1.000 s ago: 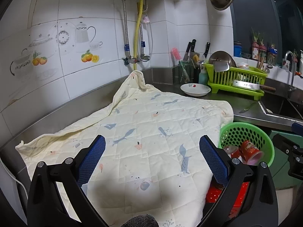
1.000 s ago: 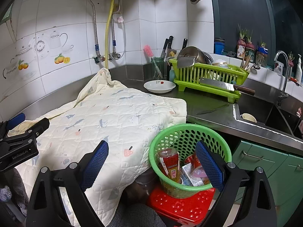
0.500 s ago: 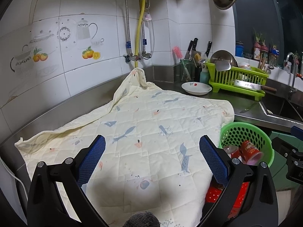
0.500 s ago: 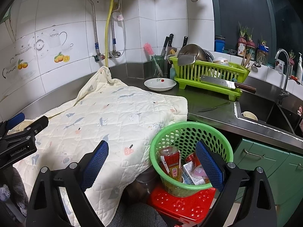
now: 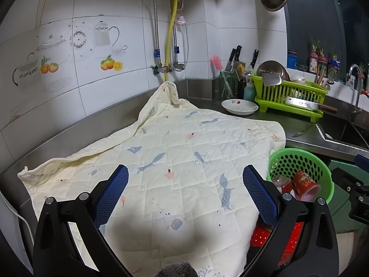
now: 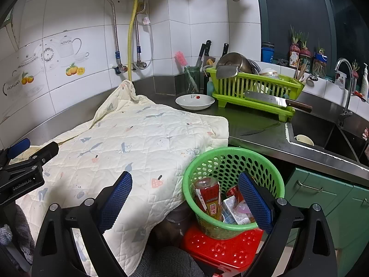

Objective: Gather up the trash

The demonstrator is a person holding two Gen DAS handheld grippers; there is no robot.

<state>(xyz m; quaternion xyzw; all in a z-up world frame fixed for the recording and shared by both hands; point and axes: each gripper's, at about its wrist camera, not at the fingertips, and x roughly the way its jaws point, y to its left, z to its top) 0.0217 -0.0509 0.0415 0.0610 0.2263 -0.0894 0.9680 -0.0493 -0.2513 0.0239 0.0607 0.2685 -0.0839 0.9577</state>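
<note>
A green mesh basket stands on a red stool in front of the counter; it also shows in the left wrist view. It holds a red bottle, a red cup, a small carton and other wrappers. A cream quilted cloth covers the counter; no loose trash shows on it. My left gripper is open and empty above the cloth's near part. My right gripper is open and empty, its right finger over the basket.
A white dish, a green dish rack with a cleaver, a knife jar and a small knife stand on the steel counter. The sink is at right, green cabinets below.
Both grippers have drifted slightly; the view shifts a little. Both stay open and nothing was picked up or dropped.
</note>
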